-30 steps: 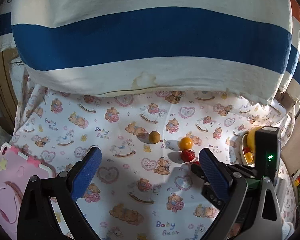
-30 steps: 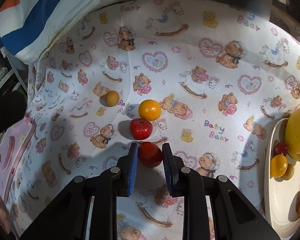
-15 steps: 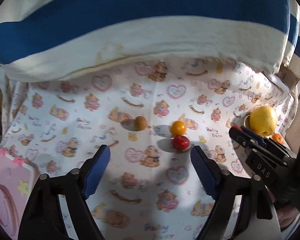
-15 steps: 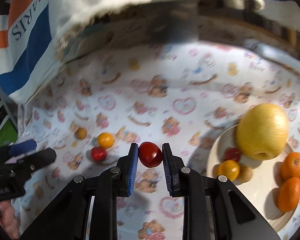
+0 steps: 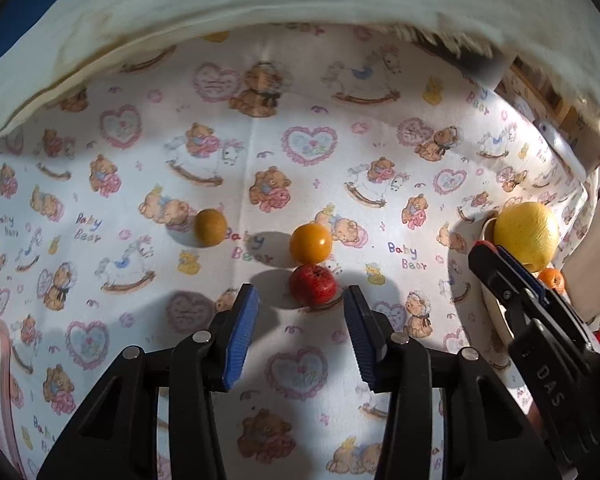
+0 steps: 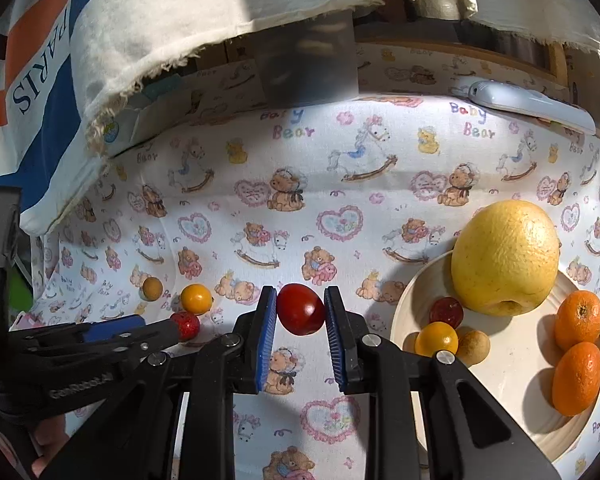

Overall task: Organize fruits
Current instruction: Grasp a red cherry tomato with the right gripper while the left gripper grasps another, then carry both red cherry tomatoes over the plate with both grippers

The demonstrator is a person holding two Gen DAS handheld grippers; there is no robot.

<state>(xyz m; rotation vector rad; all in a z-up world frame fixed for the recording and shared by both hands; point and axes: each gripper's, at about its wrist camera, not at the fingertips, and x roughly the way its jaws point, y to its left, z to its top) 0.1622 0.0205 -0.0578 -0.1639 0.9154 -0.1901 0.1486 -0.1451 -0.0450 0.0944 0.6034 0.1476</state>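
Right claw (image 6: 300, 316) pinching red tomato (image 6: 301, 309), plate (image 6: 500, 420) at 3 o'clock; left claw (image 5: 300, 304) closing, nearing speckled red fruit (image 5: 313, 284), pads not touching; next: carry tomato over plate, release

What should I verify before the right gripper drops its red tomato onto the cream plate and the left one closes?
1. Dark red tomato clamped between right gripper pads: ok.
2. Tomato over the round cream plate: not ok, it hangs beside the rim, above the cloth.
3. Bare spot on plate beside the big yellow pomelo: ok.
4. Closing left gripper lined up on the speckled red fruit: ok; pads not touching.
5. Glossy orange tomato clear of left fingers: ok.
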